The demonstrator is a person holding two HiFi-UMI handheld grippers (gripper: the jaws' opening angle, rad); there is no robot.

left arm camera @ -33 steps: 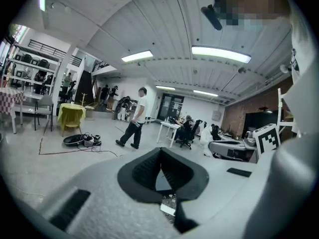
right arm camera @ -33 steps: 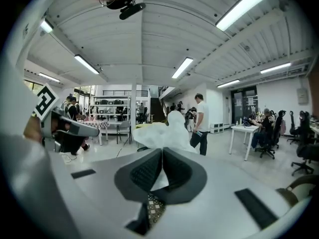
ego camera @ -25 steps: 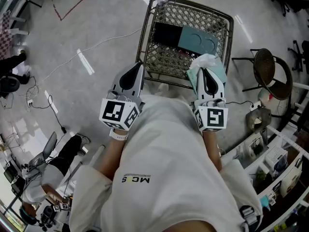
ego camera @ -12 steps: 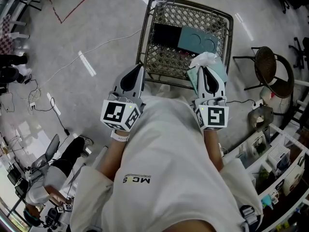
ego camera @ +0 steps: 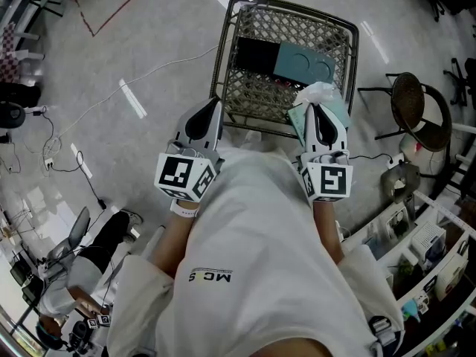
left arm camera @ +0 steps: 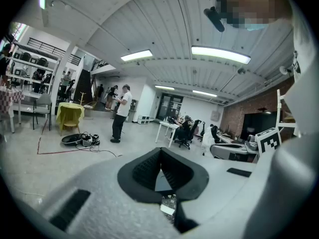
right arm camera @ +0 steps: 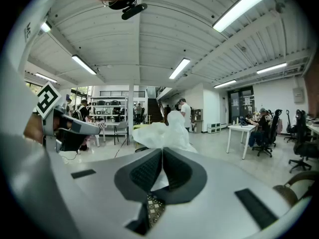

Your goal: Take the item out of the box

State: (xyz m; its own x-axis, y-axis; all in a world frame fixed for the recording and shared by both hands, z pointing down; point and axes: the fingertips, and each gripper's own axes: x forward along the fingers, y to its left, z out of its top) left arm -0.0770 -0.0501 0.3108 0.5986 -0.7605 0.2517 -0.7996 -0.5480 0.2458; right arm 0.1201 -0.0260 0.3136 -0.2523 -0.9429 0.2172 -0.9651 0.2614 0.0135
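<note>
A wire mesh basket [ego camera: 221,50] stands on the floor ahead of me, with a black flat item [ego camera: 256,53] and a teal box [ego camera: 303,63] lying inside. My right gripper [ego camera: 318,110] hangs over the basket's near right corner, shut on a crumpled white plastic bag [ego camera: 317,93] with something teal in it. In the right gripper view the white bag [right arm camera: 164,133] bulges out beyond the closed pads. My left gripper [ego camera: 214,103] hovers at the basket's near left corner, shut, with nothing between its pads [left arm camera: 160,169].
A round dark stool [ego camera: 415,110] stands right of the basket. Shelves with boxes [ego camera: 428,244] fill the lower right. Cables [ego camera: 141,73] trail over the grey floor at left. A person [ego camera: 67,288] is at the lower left; another person [left arm camera: 121,112] stands far off.
Both grippers and the basket stay nearly still. A person at the far left edge has moved almost out of the head view.
</note>
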